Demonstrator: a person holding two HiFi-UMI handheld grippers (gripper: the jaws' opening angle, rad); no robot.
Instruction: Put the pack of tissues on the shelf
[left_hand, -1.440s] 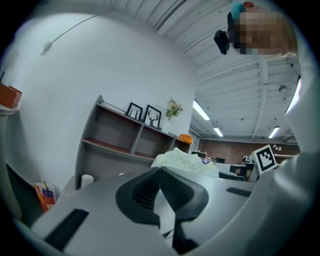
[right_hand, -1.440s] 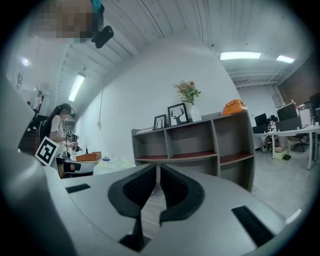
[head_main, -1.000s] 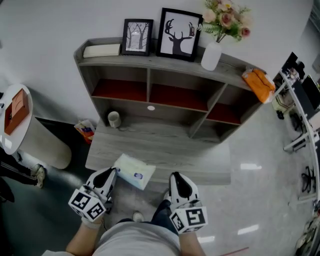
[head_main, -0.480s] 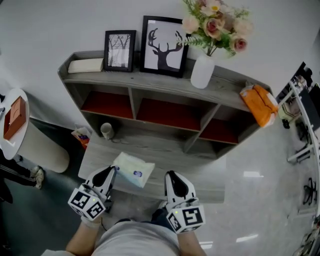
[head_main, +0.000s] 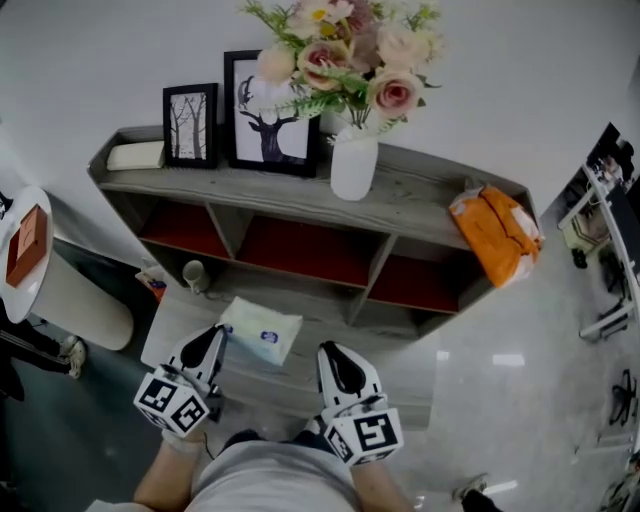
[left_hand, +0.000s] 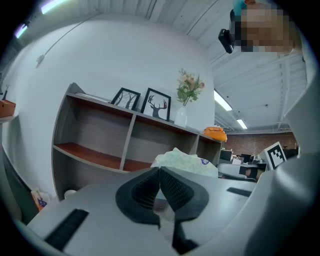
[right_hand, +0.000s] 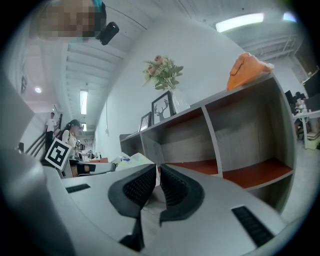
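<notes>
We are pinching the pack of tissues (head_main: 262, 331) by its near edge in the left gripper (head_main: 222, 334). Its jaws are pressing together on the wrapper. The pack is sticking out ahead of the tips, leaning a little toward the right gripper (head_main: 325, 349), and hanging above the low front ledge (head_main: 390, 360) of the shelf unit (head_main: 420, 200). The right gripper is riding just to the right of the left one, its jaws drawn together on nothing.

The grey wooden unit is standing ahead of both grippers against a white wall. Its three compartments with red floors (head_main: 300, 250) are opening toward us. The upright between the left and middle compartments is lying nearly in line with the left gripper. The middle bay is gaping ahead of the pack and the right gripper.

A small cup (head_main: 194, 274) is standing on the ledge ahead and left of the left gripper. On the top board above, a pale book (head_main: 135, 155), a tree picture (head_main: 190, 124), a deer picture (head_main: 268, 130) and a white vase of flowers (head_main: 354, 165) are lining up. An orange bag (head_main: 495, 230) is slumping at the far right end.

Well to the left of the left gripper, a round white table (head_main: 40, 290) is carrying a brown box (head_main: 25, 245). A glossy floor (head_main: 520, 380) is spreading to the right of the right gripper.
</notes>
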